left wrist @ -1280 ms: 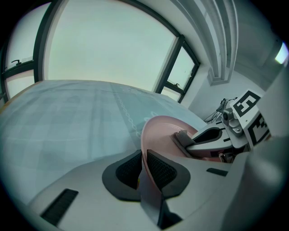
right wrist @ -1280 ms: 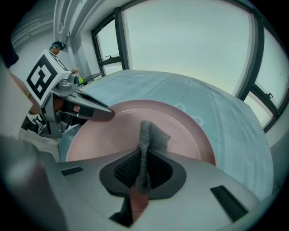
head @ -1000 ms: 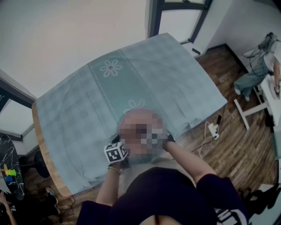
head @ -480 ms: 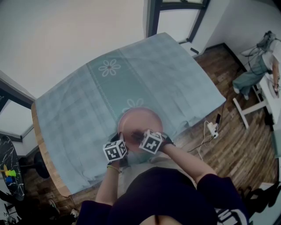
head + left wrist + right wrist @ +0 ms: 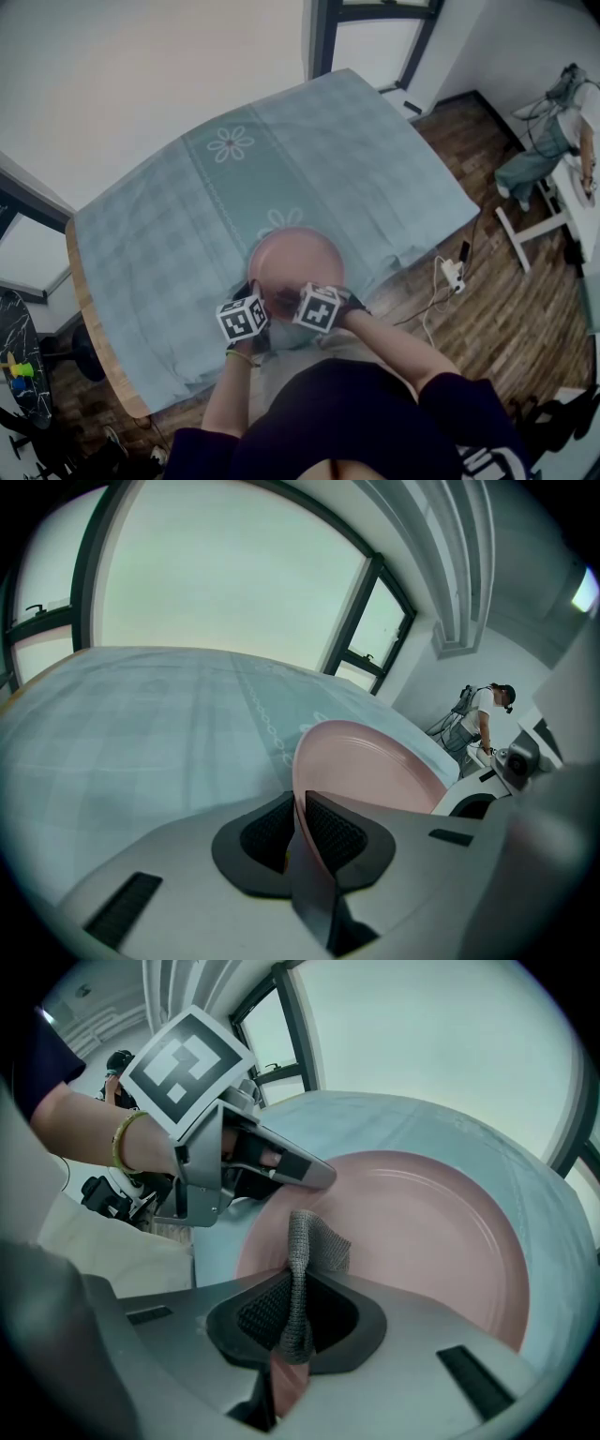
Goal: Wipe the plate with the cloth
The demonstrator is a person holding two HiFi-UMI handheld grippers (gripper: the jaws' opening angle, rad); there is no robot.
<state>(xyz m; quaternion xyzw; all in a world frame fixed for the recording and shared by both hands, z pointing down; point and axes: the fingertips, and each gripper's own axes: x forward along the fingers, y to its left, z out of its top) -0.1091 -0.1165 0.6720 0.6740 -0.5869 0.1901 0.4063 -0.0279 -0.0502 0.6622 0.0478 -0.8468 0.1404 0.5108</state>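
Wiping the pink plate (image 5: 298, 255)

The covered table (image 5: 159, 234) holds the pink plate near its front edge; nothing lies in the plate. The left gripper (image 5: 298, 829) pinches the plate's rim, likely to keep it steady. The right gripper (image 5: 292, 1314) squeezes the grey cloth (image 5: 317, 1241) tight, just over the plate, ready to rub.
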